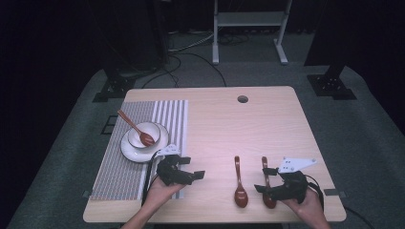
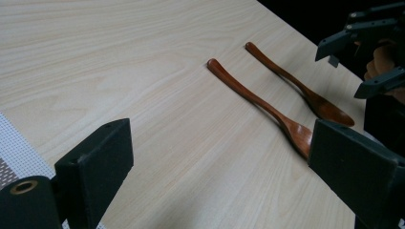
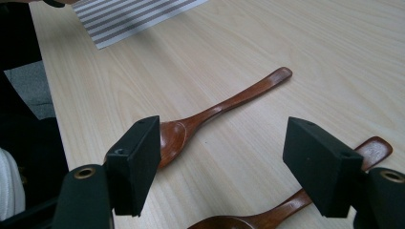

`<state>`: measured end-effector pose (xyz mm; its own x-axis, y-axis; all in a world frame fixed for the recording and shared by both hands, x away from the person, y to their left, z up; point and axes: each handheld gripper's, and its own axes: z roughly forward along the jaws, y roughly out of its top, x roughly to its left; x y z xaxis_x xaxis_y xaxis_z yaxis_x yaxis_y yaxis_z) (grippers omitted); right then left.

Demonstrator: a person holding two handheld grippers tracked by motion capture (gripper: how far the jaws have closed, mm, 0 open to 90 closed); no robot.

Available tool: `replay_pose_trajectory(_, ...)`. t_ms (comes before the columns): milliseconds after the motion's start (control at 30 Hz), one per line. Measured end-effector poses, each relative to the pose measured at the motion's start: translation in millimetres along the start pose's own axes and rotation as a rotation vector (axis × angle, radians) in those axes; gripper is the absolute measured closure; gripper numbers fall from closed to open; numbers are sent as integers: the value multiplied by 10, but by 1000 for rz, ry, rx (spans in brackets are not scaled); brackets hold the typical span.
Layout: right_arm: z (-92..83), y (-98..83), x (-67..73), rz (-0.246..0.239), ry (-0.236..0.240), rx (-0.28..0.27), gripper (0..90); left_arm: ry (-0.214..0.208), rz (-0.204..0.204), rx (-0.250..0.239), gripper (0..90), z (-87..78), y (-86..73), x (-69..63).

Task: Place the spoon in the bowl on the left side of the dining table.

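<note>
- Reddish-brown wooden spoon, left of the pair (image 1: 239,183), lies flat on the pale wood tabletop (image 1: 248,124), bowl toward the person and handle pointing away; this puts the bowl end within easy reach of either gripper.
- Second reddish-brown wooden spoon (image 1: 266,183) lies just beside it, roughly parallel, not touching.
- Third wooden spoon (image 1: 136,129) rests in the white bowl (image 1: 150,130), which sits on a white plate (image 1: 128,151) over the grey striped placemat (image 1: 167,114) — likely a completed placement, so the two loose spoons are judged the remaining work.
- Left gripper (image 1: 193,175) is held low over the tabletop at the placemat's near corner, pointing right toward the spoons; jaws spread apart, empty.
- Right gripper (image 1: 260,187) is held by the right hand (image 1: 305,202) near the table's front edge, pointing left; jaws spread wide, empty, over the right-hand spoon's lower handle.
- Right gripper view: the nearer spoon lies between and below the jaws — no contact can be confirmed.
</note>
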<state>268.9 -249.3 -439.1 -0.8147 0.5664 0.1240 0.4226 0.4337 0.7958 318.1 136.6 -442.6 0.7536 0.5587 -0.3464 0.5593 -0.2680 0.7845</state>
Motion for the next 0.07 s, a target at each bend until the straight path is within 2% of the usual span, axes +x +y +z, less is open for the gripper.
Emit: replay_pose_trajectory(67, 3, 0, 0, -2, -1, 2, 276, 1, 3, 2, 72, 3, 0, 5)
